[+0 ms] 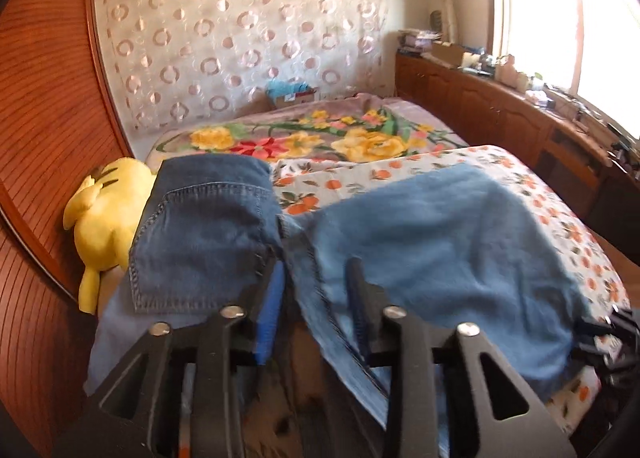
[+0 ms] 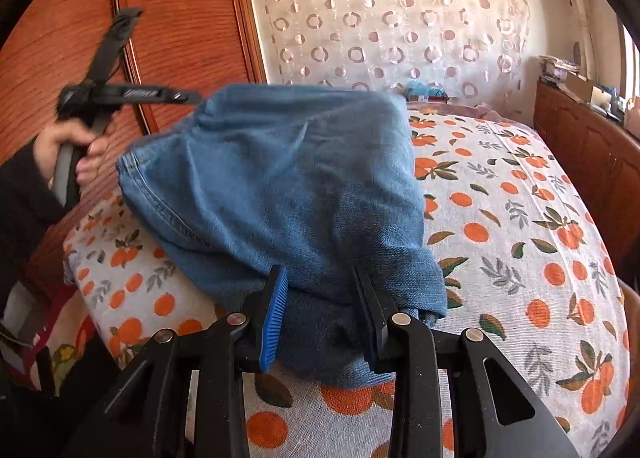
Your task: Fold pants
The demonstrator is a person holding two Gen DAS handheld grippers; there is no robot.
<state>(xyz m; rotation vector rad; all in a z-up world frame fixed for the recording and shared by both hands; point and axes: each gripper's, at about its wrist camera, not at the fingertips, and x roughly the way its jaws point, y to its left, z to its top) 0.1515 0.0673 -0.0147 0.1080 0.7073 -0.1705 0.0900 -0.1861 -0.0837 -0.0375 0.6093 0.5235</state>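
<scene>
Blue denim pants (image 1: 420,242) lie on the orange-print bedspread (image 1: 560,214), partly lifted. In the left wrist view the darker waist part with a back pocket (image 1: 200,226) hangs at left. My left gripper (image 1: 316,270) has its jaws apart with a seamed edge of denim running between them. My right gripper (image 2: 320,278) has its jaws apart around a thick bunch of the pants (image 2: 288,178), which fills the gap. The left gripper (image 2: 120,94) also shows in the right wrist view, held in a hand at the pants' far left corner.
A yellow plush toy (image 1: 104,226) lies against the wooden wardrobe (image 1: 44,130) at left. A floral blanket (image 1: 320,138) covers the bed's far end. A wooden cabinet (image 1: 500,114) with clutter runs along the right under the window.
</scene>
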